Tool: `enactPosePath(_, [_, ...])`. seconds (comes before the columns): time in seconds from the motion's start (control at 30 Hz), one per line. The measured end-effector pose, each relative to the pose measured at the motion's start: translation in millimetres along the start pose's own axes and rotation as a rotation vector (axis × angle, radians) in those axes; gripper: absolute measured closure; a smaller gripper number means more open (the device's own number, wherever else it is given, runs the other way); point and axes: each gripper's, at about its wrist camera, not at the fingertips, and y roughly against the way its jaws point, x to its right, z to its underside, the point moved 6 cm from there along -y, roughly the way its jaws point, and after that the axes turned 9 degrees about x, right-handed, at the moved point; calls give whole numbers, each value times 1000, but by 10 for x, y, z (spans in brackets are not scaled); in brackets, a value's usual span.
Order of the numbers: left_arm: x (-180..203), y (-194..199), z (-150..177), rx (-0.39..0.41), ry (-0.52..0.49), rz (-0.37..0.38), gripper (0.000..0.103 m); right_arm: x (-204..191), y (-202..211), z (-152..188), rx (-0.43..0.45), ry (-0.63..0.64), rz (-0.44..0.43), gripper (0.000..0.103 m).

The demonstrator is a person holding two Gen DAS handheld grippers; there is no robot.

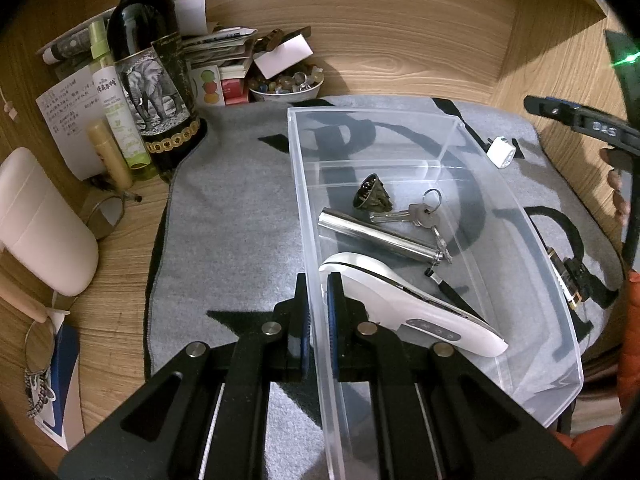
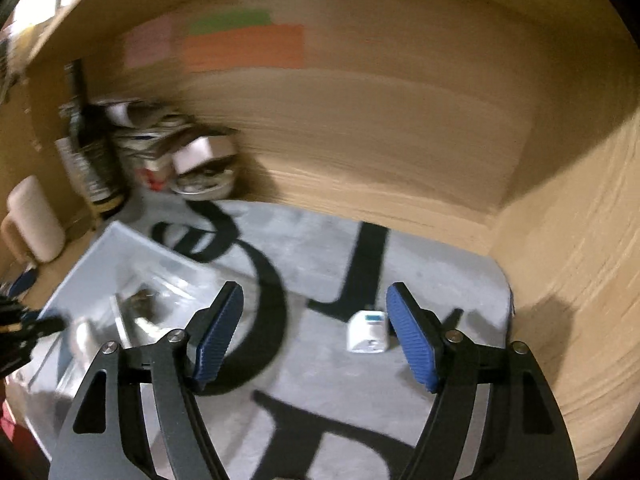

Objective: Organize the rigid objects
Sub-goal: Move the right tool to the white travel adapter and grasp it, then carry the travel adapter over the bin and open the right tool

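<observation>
**Right tool lines up on the last loose piece**

The left tool (image 1: 316,320) is clamped on the near-left wall of the clear plastic bin (image 1: 560,320), steadying it on the grey lettered mat (image 1: 224,216). A white handheld device (image 1: 412,308), steel tube (image 1: 376,236), keys (image 1: 416,214) and dark cone (image 1: 372,194) already lie inside. The right tool (image 2: 316,336) stands apart and empty, the small white plug-like block (image 2: 368,332) on the mat just at its 3 o'clock finger. Next, I judge: centre over it, descend, close.
</observation>
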Motion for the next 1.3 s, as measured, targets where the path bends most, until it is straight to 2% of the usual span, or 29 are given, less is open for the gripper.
enactPosePath(0.2, [5,-4,10,0,2,2,96,222,-323,192,-78,-39,43,32])
enactPosePath(0.5, [29,-7,31,-2,5,3,96,298,-700,470,-175,-44,56,33])
enactPosePath(0.57, [28,-7,30,-2,6,3,96,311,-774,515,-192,-41,65,40])
enactPosePath(0.63, [37,-8,35,-2,9,3,96,324,-842,573,-218,-46,54,54])
enactPosePath(0.67, [22,-12,29,-2,11,4,96,332,-870,599,-228,-54,50,56])
enactPosePath(0.8, [19,-14,27,-3,10,4,96,341,-914,645,-228,-49,61,69])
enactPosePath(1.1, [6,-11,26,-3,10,4,96,239,-861,642,-205,-28,34,69])
enactPosePath(1.3, [-12,-2,30,-3,10,4,96,142,-554,522,-140,-20,3,69])
